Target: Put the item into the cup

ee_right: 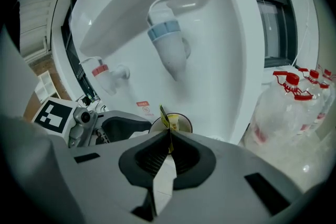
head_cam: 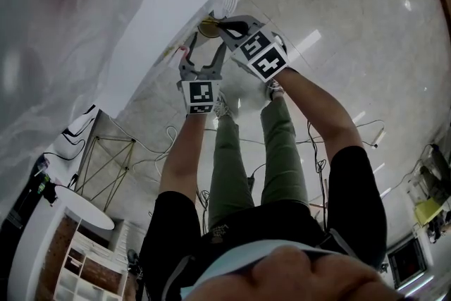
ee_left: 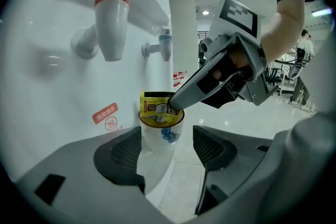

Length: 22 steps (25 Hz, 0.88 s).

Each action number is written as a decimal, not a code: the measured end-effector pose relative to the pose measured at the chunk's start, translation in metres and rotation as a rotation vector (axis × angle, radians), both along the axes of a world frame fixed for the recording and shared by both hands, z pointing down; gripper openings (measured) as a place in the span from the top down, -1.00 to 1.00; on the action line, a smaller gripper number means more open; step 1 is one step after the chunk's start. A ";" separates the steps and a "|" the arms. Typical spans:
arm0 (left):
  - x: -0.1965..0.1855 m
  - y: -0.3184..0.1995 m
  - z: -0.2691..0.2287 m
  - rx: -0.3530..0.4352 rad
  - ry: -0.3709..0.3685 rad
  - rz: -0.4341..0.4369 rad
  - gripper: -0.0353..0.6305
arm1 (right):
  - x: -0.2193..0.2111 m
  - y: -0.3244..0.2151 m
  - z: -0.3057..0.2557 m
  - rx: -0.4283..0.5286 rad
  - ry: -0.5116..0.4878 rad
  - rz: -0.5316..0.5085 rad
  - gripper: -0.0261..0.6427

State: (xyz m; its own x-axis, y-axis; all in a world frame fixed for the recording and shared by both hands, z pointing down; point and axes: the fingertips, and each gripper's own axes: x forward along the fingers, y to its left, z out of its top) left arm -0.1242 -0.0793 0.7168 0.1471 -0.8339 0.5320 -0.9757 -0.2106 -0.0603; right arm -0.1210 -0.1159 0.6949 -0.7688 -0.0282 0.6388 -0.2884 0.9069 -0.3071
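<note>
While both forearms [head_cam: 184,151] stretch forward with the tools angled down, the left gripper [ee_left: 167,152] clamps the paper cup [ee_left: 160,139]. The right gripper [ee_right: 169,147], jaws pinched on the yellow packet [ee_left: 153,105], holds its lower end inside the cup's mouth.

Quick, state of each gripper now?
Left gripper: jaws around the cup, grip cannot be told.
Right gripper: closed on the yellow packet.

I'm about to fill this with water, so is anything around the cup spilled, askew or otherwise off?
Nothing is spilled or damaged. The yellow sachet stands partway in the paper cup, its top poking above the rim, pinched by the shut right gripper. That looks like mid-insertion, not a fault.
</note>
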 end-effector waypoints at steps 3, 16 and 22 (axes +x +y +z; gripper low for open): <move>0.000 0.001 0.000 0.001 -0.002 0.006 -0.04 | -0.001 -0.001 0.002 -0.012 0.019 -0.012 0.79; 0.000 0.001 -0.001 0.002 -0.011 0.029 -0.03 | -0.006 0.000 0.012 0.016 0.223 -0.141 0.79; 0.000 0.002 -0.001 0.002 -0.001 0.042 -0.03 | -0.008 0.003 0.012 -0.007 0.190 -0.123 0.78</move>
